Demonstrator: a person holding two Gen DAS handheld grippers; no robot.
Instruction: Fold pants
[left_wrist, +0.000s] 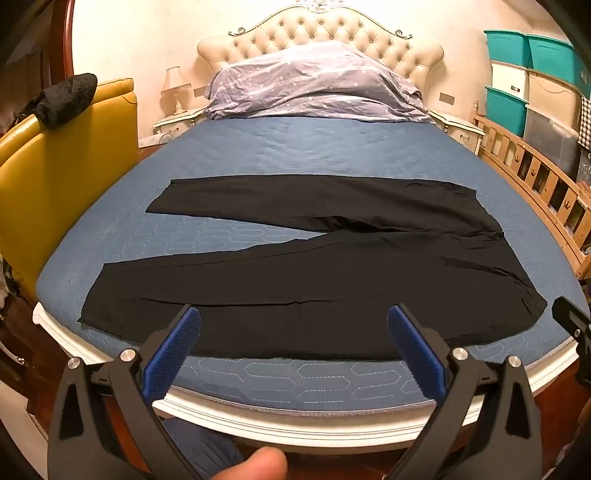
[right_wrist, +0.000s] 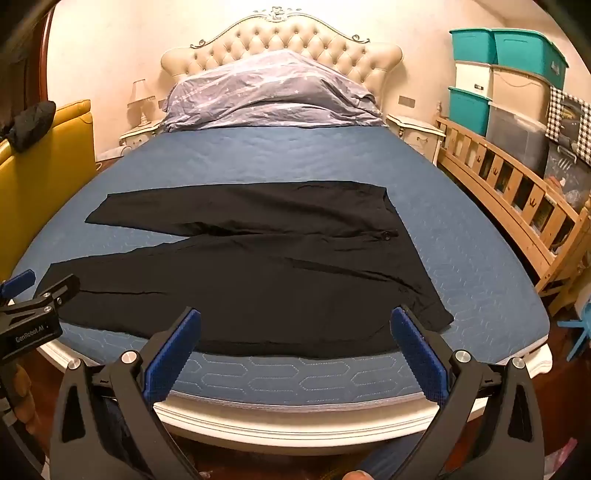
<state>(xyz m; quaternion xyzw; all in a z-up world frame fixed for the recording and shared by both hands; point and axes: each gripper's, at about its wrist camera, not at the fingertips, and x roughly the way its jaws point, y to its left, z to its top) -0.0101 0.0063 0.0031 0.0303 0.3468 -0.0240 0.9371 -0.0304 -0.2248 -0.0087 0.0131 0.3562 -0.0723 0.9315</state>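
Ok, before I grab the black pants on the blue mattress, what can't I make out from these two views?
- Black pants: the near hem is partly covered by the open left gripper in the left view, and by the open right gripper in the right view.
- Fabric detail: seams and pockets are lost in the uniform black.
- Blue mattress: its near corners are hidden by the gripper arms.

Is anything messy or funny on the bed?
Mostly tidy. The black pants lie flat across the blue mattress, but their two legs splay apart in a V instead of lining up. The star-print bedding is bunched in a rumpled heap against the headboard. Nothing looks spilled or torn.
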